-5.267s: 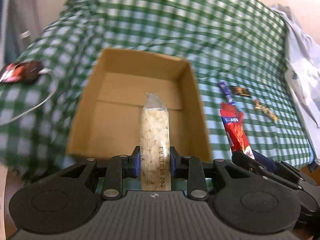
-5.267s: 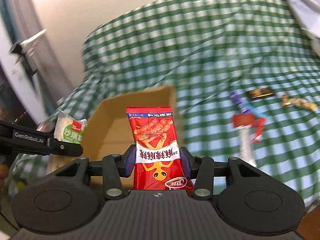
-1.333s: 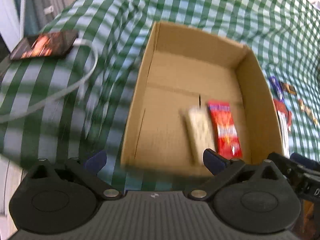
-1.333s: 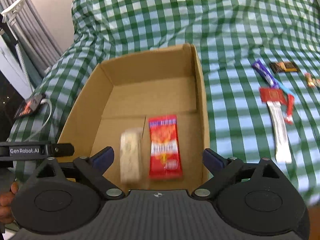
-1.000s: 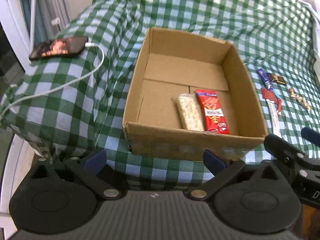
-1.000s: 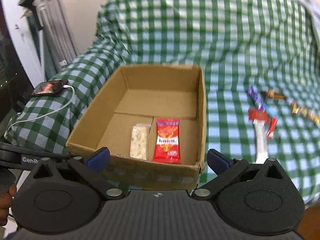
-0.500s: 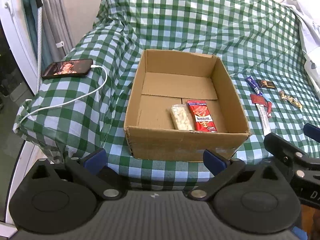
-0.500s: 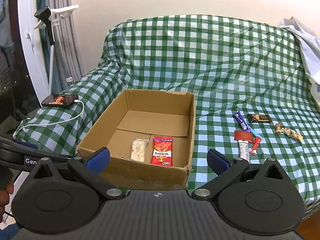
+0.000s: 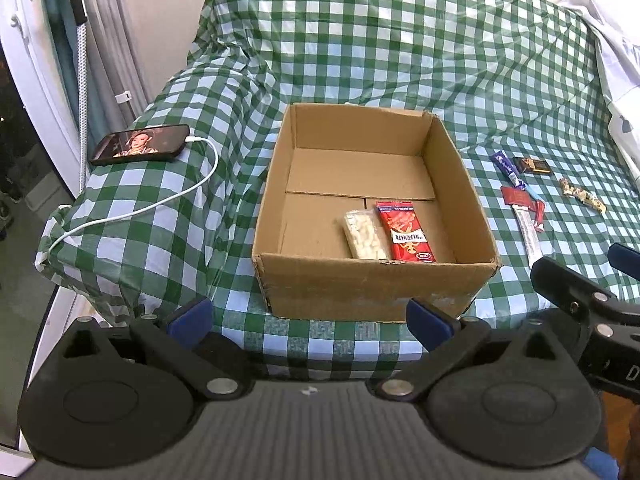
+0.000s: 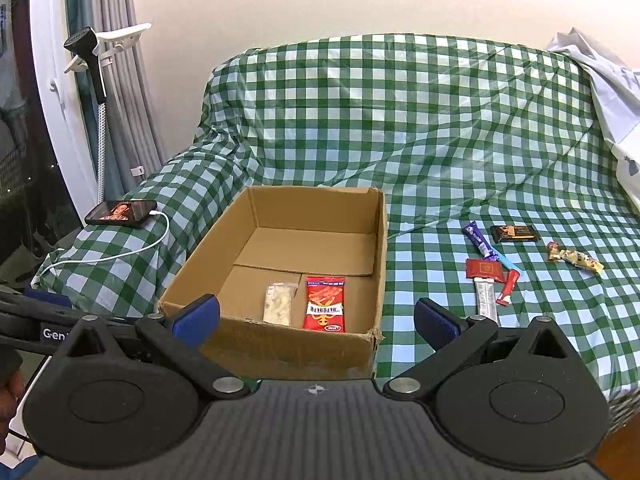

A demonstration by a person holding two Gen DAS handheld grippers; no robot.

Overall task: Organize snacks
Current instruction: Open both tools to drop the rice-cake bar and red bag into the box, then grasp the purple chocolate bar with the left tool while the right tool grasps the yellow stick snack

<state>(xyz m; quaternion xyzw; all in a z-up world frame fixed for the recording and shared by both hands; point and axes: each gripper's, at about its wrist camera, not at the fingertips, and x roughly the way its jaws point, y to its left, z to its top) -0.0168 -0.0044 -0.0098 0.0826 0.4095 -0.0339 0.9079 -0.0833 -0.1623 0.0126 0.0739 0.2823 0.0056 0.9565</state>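
The left gripper [image 9: 308, 318] has its jaws spread wide and holds nothing. The right gripper [image 10: 316, 318] is likewise spread wide and empty. Both sit at the near edge of the scene, short of the cardboard box [image 9: 376, 292], and neither touches it.

The cardboard box rests open-topped on a green checked cloth [image 9: 400, 40] that covers a sofa. Two snacks lie flat on the box floor, toward its near wall and right of centre. The pale snack pack [image 9: 365, 234] lies on the left; the red snack packet [image 9: 405, 231] lies on the right, just beside it, long edges parallel.

Further snacks lie on the cloth to the right of the box, well apart from it:
- a blue wrapper [image 10: 478, 240], far side of the group;
- a dark bar [image 10: 515, 233], right of the blue wrapper;
- a red square packet [image 10: 484, 270], with a white stick pack [image 10: 486, 300] extending nearward from it;
- a small red stick [image 10: 508, 293], just right of the white one;
- a gold-and-white candy [image 10: 576, 261], farthest right.

A phone [image 9: 140, 148] with a lit screen lies on the left armrest. A white cable [image 9: 160, 206] runs from it toward the near left.
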